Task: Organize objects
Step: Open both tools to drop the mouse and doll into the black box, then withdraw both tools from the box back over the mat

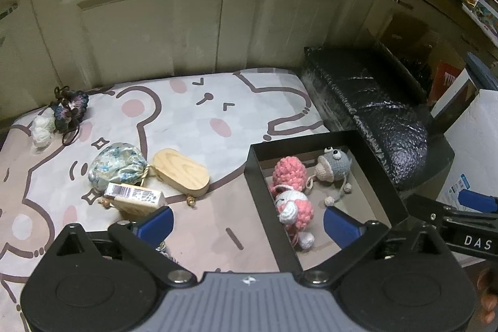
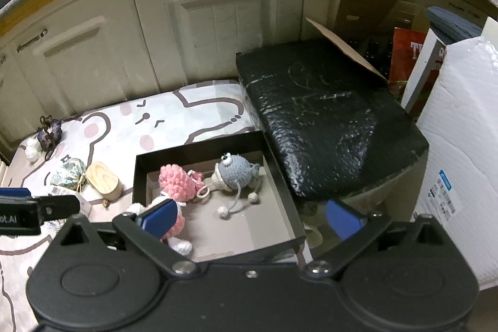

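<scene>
A black open box (image 1: pixel 254 173) (image 2: pixel 280 173) sits on the cartoon mat and holds a pink-and-white crochet toy (image 1: pixel 291 192) (image 2: pixel 177 182) and a grey crochet mouse (image 1: pixel 334 165) (image 2: pixel 235 171). On the mat to its left lie a floral pouch (image 1: pixel 116 167) (image 2: pixel 67 176), a wooden oval block (image 1: pixel 182 171) (image 2: pixel 104 179), a barcoded wooden piece (image 1: pixel 135 198) and a dark crochet flower (image 1: pixel 68 111) (image 2: pixel 49 129) beside white yarn balls (image 1: pixel 42 128). My left gripper (image 1: pixel 248 224) is open and empty, straddling the box's left wall. My right gripper (image 2: pixel 250 218) is open and empty over the box.
A black wrapped package (image 1: pixel 367 111) (image 2: pixel 326 120) stands right of the box. A white bubble mailer (image 2: pixel 460 151) stands at far right. Cream cabinet doors (image 1: pixel 155 21) run along the back. The mat (image 1: pixel 202 120) covers the floor area.
</scene>
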{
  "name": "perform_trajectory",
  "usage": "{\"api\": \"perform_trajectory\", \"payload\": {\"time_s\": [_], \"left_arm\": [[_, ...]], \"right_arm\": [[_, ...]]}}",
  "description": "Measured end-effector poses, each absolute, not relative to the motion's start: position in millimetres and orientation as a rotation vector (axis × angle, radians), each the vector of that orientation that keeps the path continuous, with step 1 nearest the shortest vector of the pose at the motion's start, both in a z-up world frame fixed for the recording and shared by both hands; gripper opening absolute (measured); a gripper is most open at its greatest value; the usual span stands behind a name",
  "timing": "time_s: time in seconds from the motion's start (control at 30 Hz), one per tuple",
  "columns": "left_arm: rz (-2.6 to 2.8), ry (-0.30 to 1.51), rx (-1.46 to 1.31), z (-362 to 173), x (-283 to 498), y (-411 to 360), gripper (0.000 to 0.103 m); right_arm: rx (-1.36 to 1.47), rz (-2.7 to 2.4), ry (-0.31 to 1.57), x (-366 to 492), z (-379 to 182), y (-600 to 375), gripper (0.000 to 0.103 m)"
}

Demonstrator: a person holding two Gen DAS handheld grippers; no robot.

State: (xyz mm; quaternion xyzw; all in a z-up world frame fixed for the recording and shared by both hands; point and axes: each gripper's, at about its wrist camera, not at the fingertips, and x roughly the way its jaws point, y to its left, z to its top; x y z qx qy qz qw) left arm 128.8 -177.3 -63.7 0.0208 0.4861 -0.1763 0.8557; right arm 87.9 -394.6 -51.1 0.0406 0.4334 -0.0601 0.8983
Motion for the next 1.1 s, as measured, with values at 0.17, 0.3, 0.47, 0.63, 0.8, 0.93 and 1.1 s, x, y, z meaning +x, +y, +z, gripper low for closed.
{"api": "perform_trajectory", "payload": {"time_s": [0.17,0.3,0.47,0.63,0.8,0.93,1.1], "left_arm": [[-0.361,1.012,0.054,-61.1,122.8,-173.8,0.102],[-0.359,1.008,0.052,-59.5,119.4,-170.7,0.102],[-0.355,0.995,0.064,-58.2,113.8,-167.6,0.102],[-0.34,0.977,0.079,-56.6,109.6,-162.6,0.102],[-0.33,0.968,0.075,-55.3,108.6,-153.9,0.102],[-0.304,0.956,0.073,-54.1,109.8,-141.2,0.102],[-0.269,0.952,0.057,-52.8,114.6,-120.8,0.102]], "right_arm": [[0.091,-0.135,0.899,77.9,-49.6,-394.2,0.103],[0.084,-0.144,0.892,71.7,-46.3,-391.2,0.103],[0.083,-0.162,0.884,65.7,-42.5,-390.6,0.103],[0.092,-0.177,0.882,60.8,-38.9,-390.7,0.103],[0.081,-0.171,0.888,58.9,-38.6,-386.5,0.103],[0.082,-0.167,0.887,60.5,-38.4,-381.4,0.103],[0.089,-0.146,0.882,68.3,-37.6,-369.9,0.103]]}}
